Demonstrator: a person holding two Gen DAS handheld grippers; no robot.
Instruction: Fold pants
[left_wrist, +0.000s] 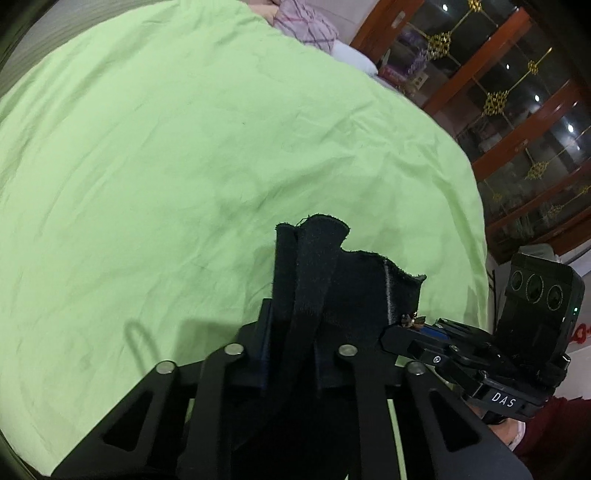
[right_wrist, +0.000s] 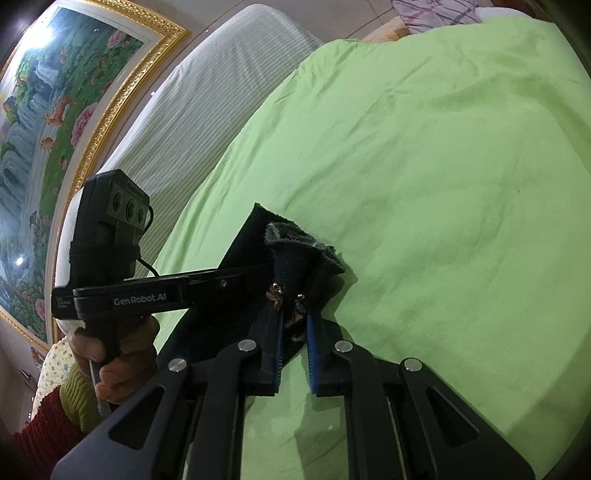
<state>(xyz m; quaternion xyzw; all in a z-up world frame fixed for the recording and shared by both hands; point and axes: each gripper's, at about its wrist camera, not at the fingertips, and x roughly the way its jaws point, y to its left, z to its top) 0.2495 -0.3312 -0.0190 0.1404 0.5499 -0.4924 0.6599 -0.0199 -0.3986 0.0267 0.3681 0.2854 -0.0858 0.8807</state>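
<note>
The left gripper (left_wrist: 295, 314) is clamped down on a bunched fold of the black pants (left_wrist: 351, 288), with the cloth squeezed between the two fingers and poking up past the tips in a ragged edge. Most of the fingers are buried under the fabric in the left wrist view, so the pads themselves can't really be made out there. The right gripper (right_wrist: 293, 310) is pinched shut on another bit of the same pants (right_wrist: 236, 258), right by what looks like a small metal fastener, though that part is too tiny and dark to be called for sure. The blue ribbed pads (right_wrist: 312, 350) are seen only lower down, where the fingers splay apart.

The two grippers are close together, each one caught at the edge of the other's view. The left one is held by a hand (right_wrist: 110, 365), with a red sleeve (right_wrist: 40, 439) cut off at the frame corner.

The pants are bunched up and held just over a light green bedsheet (left_wrist: 184, 166), which is wrinkled and covers most of the bed. How much of the pants hangs below is hidden behind the gripper bodies. Further out, a striped grey pillow (right_wrist: 207, 96), a gold-framed painting (right_wrist: 55, 110) and a wooden cabinet with glass doors (left_wrist: 517, 110) are seen, all warped by the lens.
</note>
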